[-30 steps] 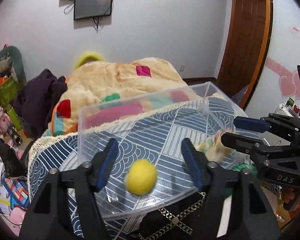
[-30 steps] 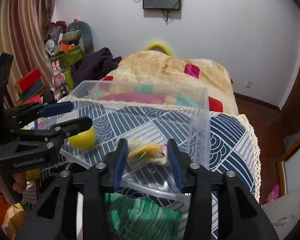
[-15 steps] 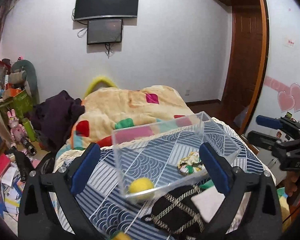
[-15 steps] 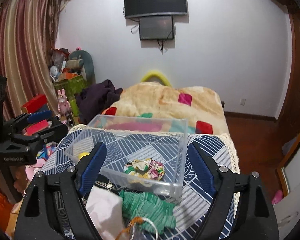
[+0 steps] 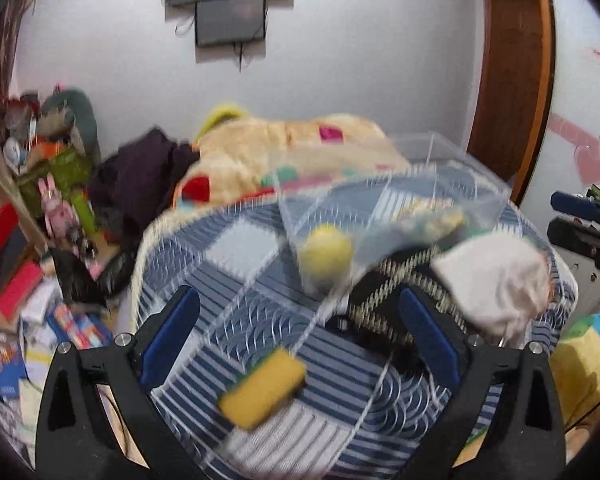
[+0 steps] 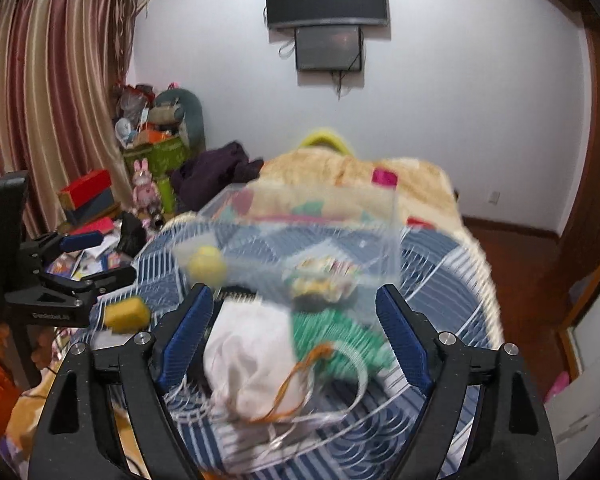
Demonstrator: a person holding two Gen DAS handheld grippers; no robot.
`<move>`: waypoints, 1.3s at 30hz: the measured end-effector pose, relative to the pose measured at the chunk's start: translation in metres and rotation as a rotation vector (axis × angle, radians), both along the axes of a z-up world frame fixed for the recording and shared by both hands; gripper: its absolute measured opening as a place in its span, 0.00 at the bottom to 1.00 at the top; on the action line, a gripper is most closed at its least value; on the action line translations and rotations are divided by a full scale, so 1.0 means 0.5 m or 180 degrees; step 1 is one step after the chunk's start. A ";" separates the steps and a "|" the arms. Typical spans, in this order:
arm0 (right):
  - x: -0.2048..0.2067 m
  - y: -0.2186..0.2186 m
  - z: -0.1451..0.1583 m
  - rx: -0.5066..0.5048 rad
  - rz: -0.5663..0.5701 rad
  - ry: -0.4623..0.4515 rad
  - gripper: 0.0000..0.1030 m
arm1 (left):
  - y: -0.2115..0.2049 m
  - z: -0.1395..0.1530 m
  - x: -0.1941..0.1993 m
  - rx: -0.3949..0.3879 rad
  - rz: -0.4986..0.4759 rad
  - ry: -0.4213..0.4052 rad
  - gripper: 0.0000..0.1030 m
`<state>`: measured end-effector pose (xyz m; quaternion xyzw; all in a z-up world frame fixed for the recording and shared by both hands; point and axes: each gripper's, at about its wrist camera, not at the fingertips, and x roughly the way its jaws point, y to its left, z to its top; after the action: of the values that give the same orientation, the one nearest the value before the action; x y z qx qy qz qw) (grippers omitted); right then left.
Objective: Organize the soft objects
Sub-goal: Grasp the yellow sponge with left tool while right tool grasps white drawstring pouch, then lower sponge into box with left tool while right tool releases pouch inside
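Observation:
A clear plastic box [image 5: 432, 168] [image 6: 312, 216] stands on the blue patterned cloth [image 5: 236, 240]. In it lie a yellow ball [image 5: 327, 249] [image 6: 207, 265] and a floral scrunchie [image 6: 324, 280]. A yellow sponge [image 5: 262, 388] [image 6: 126, 314] lies on the cloth in front of my left gripper [image 5: 300, 344], which is open and empty. My right gripper [image 6: 290, 336] is open and empty above a white cloth pouch [image 6: 248, 360] [image 5: 496, 284] and a green knitted piece [image 6: 336, 340]. A black item with a chain pattern [image 5: 384, 292] lies by the box.
A bed with a beige blanket [image 6: 340, 184] and dark clothes [image 5: 140, 176] is behind the table. Boxes, toys and papers [image 5: 40, 240] clutter the floor at left. A wooden door [image 5: 512, 72] is at right. Both views are motion-blurred.
Both grippers have pulled back from the box and tilted down. The sponge now shows in front of the left gripper; the white pouch and green piece sit closer under the right gripper.

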<state>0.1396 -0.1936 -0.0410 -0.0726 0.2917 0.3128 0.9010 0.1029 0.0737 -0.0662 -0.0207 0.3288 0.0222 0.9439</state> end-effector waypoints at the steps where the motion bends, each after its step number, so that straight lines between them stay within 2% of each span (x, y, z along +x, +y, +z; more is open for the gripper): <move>1: 0.001 0.005 -0.014 -0.0027 0.0013 0.0062 0.79 | 0.002 -0.012 -0.004 -0.0044 0.0011 0.0043 0.98; 5: 0.004 0.013 -0.061 -0.0053 0.0031 0.0271 0.79 | 0.012 -0.057 -0.018 -0.0107 0.0104 0.0157 0.98; 9: -0.006 0.013 -0.076 -0.0077 0.0038 0.0233 0.79 | 0.027 -0.088 -0.020 -0.0104 0.0199 0.0233 0.98; 10: -0.006 0.016 -0.077 -0.0104 0.0039 0.0211 0.74 | 0.029 -0.093 -0.018 -0.0092 0.0213 0.0257 0.98; 11: -0.006 0.017 -0.079 -0.0124 0.0052 0.0206 0.65 | 0.031 -0.097 -0.018 -0.0081 0.0224 0.0268 0.98; 12: -0.007 0.018 -0.080 -0.0136 0.0073 0.0216 0.60 | 0.031 -0.103 -0.018 -0.0063 0.0232 0.0277 0.97; 13: -0.010 0.019 -0.083 -0.0134 0.0084 0.0235 0.50 | 0.031 -0.105 -0.018 -0.0057 0.0227 0.0277 0.94; 14: -0.007 0.016 -0.084 -0.0117 0.0076 0.0253 0.44 | 0.031 -0.107 -0.019 -0.0046 0.0216 0.0280 0.87; 15: -0.008 0.015 -0.085 -0.0100 0.0068 0.0259 0.43 | 0.028 -0.109 -0.019 -0.0022 0.0210 0.0296 0.78; 19: -0.017 -0.002 -0.077 0.0007 0.0065 0.0259 0.32 | 0.024 -0.114 -0.021 -0.0008 0.0243 0.0311 0.70; 22: -0.029 -0.011 -0.065 0.0051 0.0072 0.0183 0.26 | 0.023 -0.110 -0.028 0.0043 0.0281 0.0273 0.57; 24: -0.034 -0.018 -0.056 0.0102 0.0079 0.0143 0.24 | 0.029 -0.106 -0.031 -0.0028 0.0257 0.0263 0.45; 28: -0.044 -0.024 -0.030 0.0195 0.0072 0.0065 0.23 | 0.033 -0.088 -0.034 -0.0109 0.0198 0.0221 0.33; 39: -0.038 -0.043 0.042 0.0370 -0.0011 -0.0218 0.23 | -0.025 0.008 -0.031 -0.0075 -0.0107 -0.0189 0.31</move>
<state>0.1204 -0.2150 -0.0200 -0.0303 0.2422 0.3250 0.9136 0.0874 0.0614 -0.0625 -0.0270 0.3011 0.0019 0.9532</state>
